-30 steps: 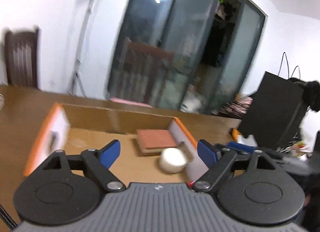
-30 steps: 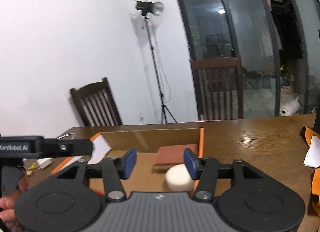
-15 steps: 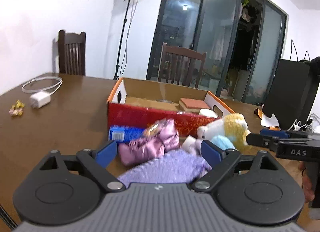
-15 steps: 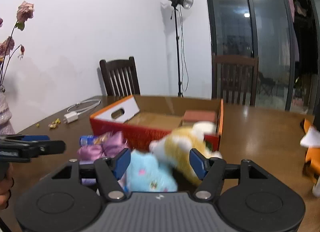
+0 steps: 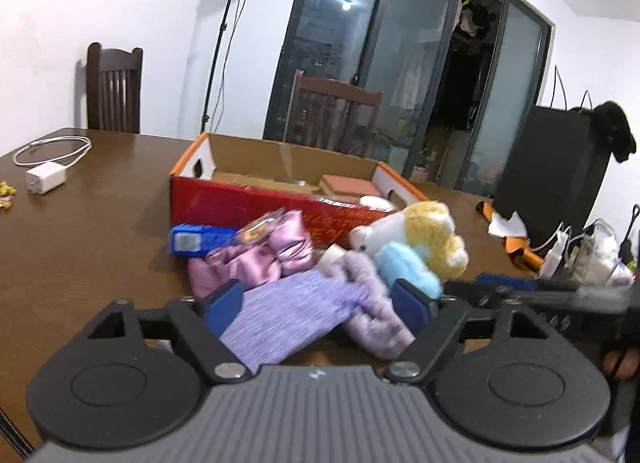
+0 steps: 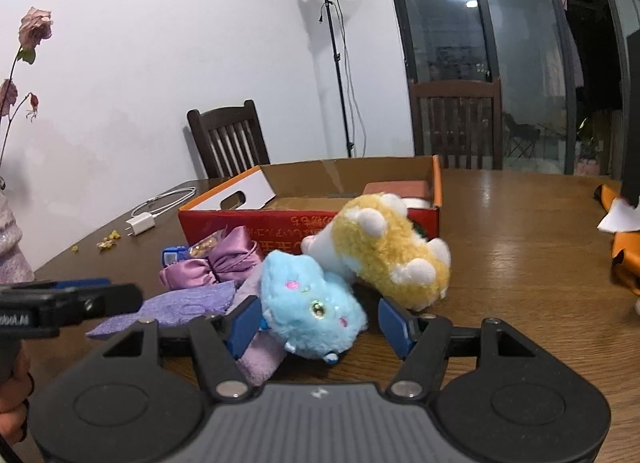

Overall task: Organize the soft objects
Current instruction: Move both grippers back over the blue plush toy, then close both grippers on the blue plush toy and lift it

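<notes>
While its jaws have just been closing, the left gripper [image 5: 324, 305] stands wide and empty over the purple cloth [image 5: 288, 315] lying between its fingers. The right gripper [image 6: 320, 323] gapes around the blue plush [image 6: 312, 303], its left pad seemingly touching, gripping nothing.

Both hand-held grippers have pulled back from the cardboard box [image 5: 280, 199] to the soft pile; the left hand-held gripper [image 5: 320, 303] has apparently just narrowed over the purple cloth [image 5: 288, 315].

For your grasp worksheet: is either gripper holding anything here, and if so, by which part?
Nothing is held. The left gripper stands open over the purple cloth; the right gripper is open around the blue plush, not pinching it.
</notes>
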Demonstrator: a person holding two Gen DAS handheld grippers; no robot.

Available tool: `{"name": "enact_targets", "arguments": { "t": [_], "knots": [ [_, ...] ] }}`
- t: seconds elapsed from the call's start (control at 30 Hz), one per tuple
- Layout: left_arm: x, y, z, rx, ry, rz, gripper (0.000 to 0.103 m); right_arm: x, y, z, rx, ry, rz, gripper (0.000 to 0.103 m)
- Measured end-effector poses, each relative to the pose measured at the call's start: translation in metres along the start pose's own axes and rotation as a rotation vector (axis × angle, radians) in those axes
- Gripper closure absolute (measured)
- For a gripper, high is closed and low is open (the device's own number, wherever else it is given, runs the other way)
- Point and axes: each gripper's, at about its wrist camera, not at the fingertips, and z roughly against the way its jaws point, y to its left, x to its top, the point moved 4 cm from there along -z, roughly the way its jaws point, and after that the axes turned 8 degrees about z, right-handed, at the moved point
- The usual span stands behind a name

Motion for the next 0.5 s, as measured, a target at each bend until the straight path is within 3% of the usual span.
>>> {"name": "enact_targets", "arguments": {
  "t": [0.17, 0.27, 0.37, 0.5],
  "knots": [
    [0.003, -0.007, -0.015, 0.005, 0.006, -0.011, 0.029, 0.003, 0.010, -0.018, 0.051, 0.005, 0.003, 0.039],
    [-0.002, -0.008, -0.021, 0.020, 0.028, -0.025, 0.029, 0.004, 0.016, -0.034, 0.033, 0.021, 0.041, 0.040],
    [-0.005, -0.007, -0.024, 0.035, 0.032, -0.040, 0.029, -0.001, 0.011, -0.046, 0.008, 0.078, 0.033, 0.054],
    [-0.010, -0.005, -0.029, 0.018, 0.046, 0.001, 0.029, -0.002, 0.007, -0.045, 0.021, 0.078, 0.042, 0.060]
  ]
}}
